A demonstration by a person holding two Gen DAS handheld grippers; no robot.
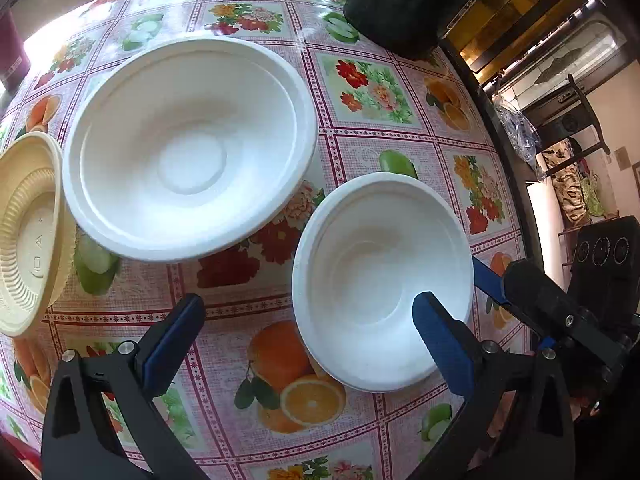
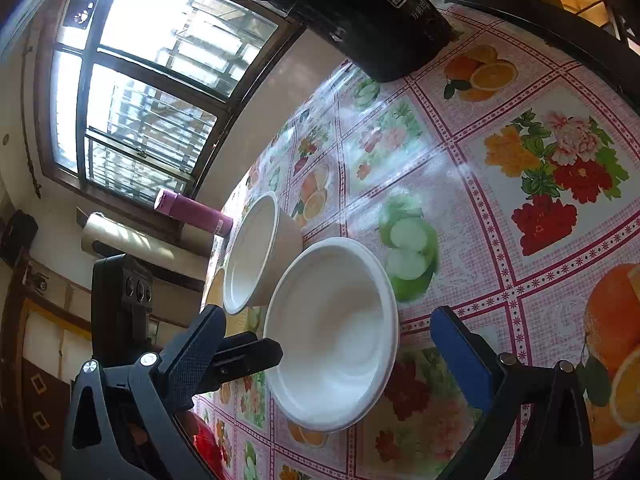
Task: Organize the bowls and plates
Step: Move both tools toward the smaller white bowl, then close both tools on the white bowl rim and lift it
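A small white bowl [image 1: 380, 280] rests on the flowered tablecloth, with a large white bowl [image 1: 188, 148] behind it and a cream ribbed plate [image 1: 28, 232] at the left edge. My left gripper [image 1: 308, 336] is open; its right finger overlaps the small bowl's near rim. My right gripper [image 2: 332, 356] is open too, and the small bowl [image 2: 332, 332] lies between its fingers without visible contact. A blue finger of the right gripper [image 1: 486, 280] sits beside the bowl's right rim. The large bowl [image 2: 256, 252] stands just beyond.
A big black appliance [image 1: 400, 4] occupies the table's far right corner. The dark table edge [image 1: 508, 168] runs down the right side. A pink bottle [image 2: 192, 210] stands by the window past the bowls. Open tablecloth [image 2: 520, 200] spreads right of the small bowl.
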